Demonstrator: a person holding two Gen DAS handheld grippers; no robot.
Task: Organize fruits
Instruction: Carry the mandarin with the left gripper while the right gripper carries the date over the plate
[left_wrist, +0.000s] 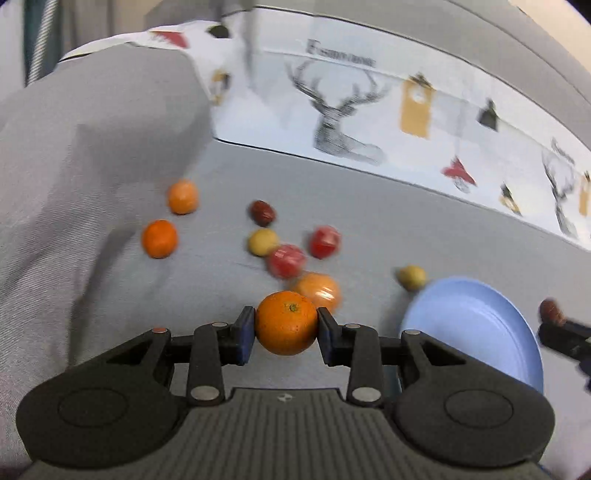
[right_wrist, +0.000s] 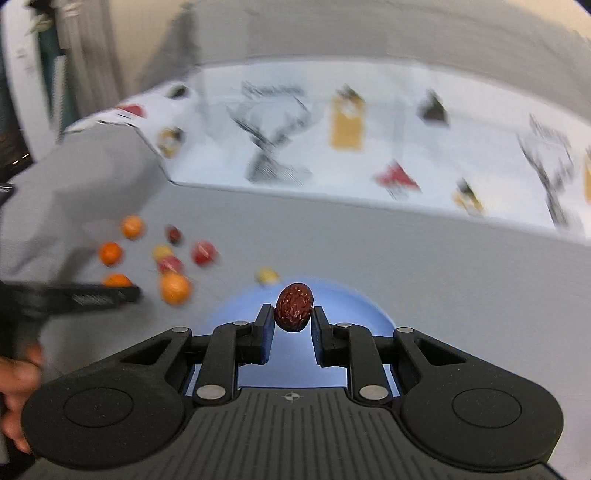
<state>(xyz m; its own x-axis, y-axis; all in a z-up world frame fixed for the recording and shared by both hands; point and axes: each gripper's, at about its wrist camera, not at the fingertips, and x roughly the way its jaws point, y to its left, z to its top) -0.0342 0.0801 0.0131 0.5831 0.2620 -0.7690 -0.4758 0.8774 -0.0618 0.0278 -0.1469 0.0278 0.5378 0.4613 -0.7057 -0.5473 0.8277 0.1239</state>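
My left gripper (left_wrist: 286, 325) is shut on an orange (left_wrist: 286, 322) and holds it above the grey surface. My right gripper (right_wrist: 294, 314) is shut on a wrinkled dark red date (right_wrist: 294, 307) over the blue plate (right_wrist: 332, 295). The blue plate (left_wrist: 476, 325) lies to the right in the left wrist view, where the right gripper (left_wrist: 561, 332) with its date (left_wrist: 551, 312) shows at the edge. Loose fruits lie beyond: oranges (left_wrist: 159, 238), red fruits (left_wrist: 324, 242), yellow fruits (left_wrist: 262, 242) and another date (left_wrist: 262, 213). The left gripper (right_wrist: 103, 295) shows at the left in the right wrist view.
A white cloth with deer prints (left_wrist: 343, 110) covers the back of the surface. A raised grey fabric fold (left_wrist: 92, 147) stands at the left. A yellow fruit (left_wrist: 412, 277) lies just beyond the plate's rim.
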